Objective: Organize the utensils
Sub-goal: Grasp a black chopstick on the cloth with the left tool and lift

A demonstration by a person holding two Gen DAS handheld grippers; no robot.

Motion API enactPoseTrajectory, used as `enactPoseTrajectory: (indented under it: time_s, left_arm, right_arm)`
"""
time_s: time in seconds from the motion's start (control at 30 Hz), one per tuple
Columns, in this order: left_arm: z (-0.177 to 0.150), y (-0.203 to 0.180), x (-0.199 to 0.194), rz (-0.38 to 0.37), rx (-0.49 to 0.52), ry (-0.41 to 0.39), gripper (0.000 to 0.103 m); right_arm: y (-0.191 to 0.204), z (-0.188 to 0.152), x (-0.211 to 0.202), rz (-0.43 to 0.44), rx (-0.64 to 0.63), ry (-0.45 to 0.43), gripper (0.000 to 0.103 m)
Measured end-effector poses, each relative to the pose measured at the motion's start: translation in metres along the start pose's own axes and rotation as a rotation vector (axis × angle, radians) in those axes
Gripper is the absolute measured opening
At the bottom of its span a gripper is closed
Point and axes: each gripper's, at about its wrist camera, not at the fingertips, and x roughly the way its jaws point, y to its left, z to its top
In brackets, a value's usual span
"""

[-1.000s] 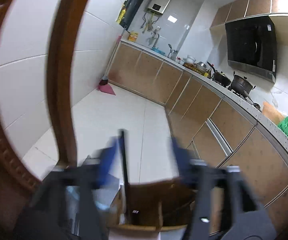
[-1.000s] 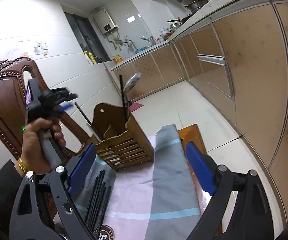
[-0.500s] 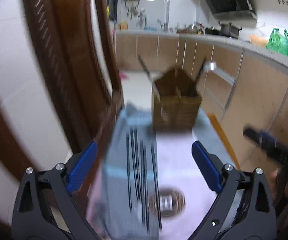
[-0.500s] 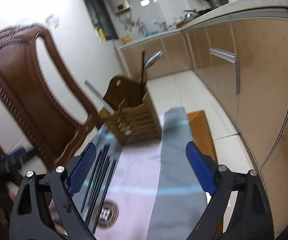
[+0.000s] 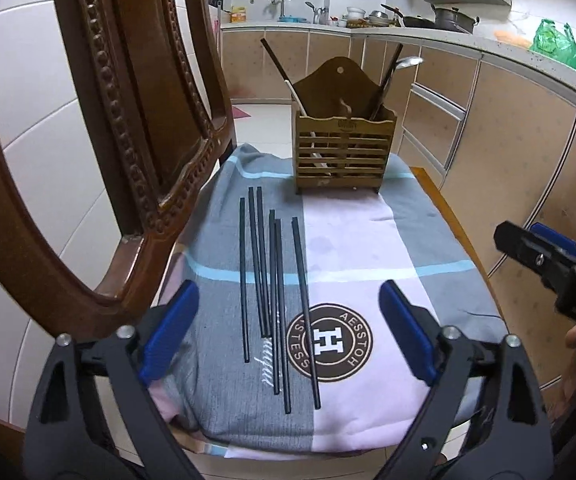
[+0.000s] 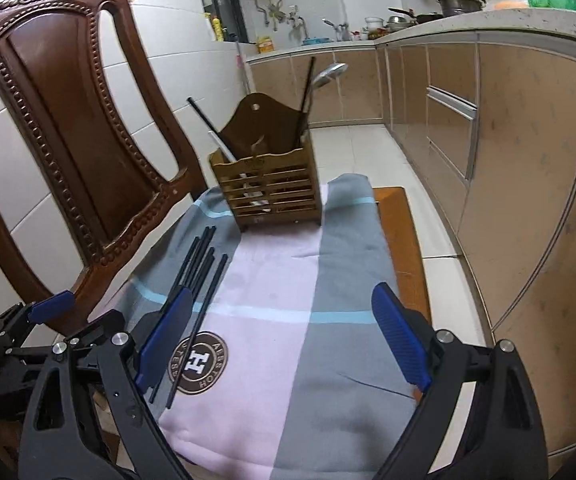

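Both claws, left claw and right claw, are wide and hold nothing, so pinch one thin black chopstick from the near cloth and stand it in the far slatted wooden holder.

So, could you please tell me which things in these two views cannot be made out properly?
- Lower ends of the utensils in the wooden holder: hidden behind its slats, both views.
- Small print on the holder's front rim: too small to read, left wrist view.
- Chopsticks: near ends covered by the right gripper, right wrist view.
- Right gripper in the left wrist view: cut off by the frame edge.
- Countertop items: too small to identify.
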Motion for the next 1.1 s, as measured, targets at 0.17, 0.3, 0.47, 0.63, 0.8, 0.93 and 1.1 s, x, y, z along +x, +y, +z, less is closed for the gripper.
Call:
enactPoseTrajectory:
  time_s: [0.17, 0.3, 0.47, 0.63, 0.8, 0.93, 1.1]
  left_arm:
    - [0.001, -0.002, 0.004, -0.003, -0.002, 0.009, 0.087]
    - [0.0, -0.005, 0.01, -0.004, 0.004, 0.021, 0.087]
    - [0.0, -0.007, 0.025, 0.002, 0.007, 0.043, 0.087]
    - [0.007, -0.01, 0.04, 0.005, 0.013, 0.055, 0.087]
    - [0.036, 0.002, 0.062, 0.035, 0.006, 0.056, 0.058]
    - [0.057, 0.022, 0.1, 0.065, -0.034, 0.132, 0.042]
    - [0.069, 0.026, 0.151, 0.116, 0.0, 0.213, 0.026]
  right_arm:
    - [-0.009, 0.001, 0.005, -0.006, 0.025, 0.01, 0.089]
    - [-0.008, 0.002, 0.006, 0.004, 0.02, 0.012, 0.089]
    - [-0.009, 0.004, 0.008, 0.006, 0.03, 0.013, 0.089]
    - [-0.015, 0.005, 0.01, 0.007, 0.046, 0.015, 0.089]
    - [-0.021, 0.008, 0.012, 0.019, 0.071, 0.017, 0.089]
    - [-0.023, 0.01, 0.019, 0.033, 0.089, 0.028, 0.089]
    - [-0.022, 0.014, 0.032, 0.064, 0.1, 0.056, 0.089]
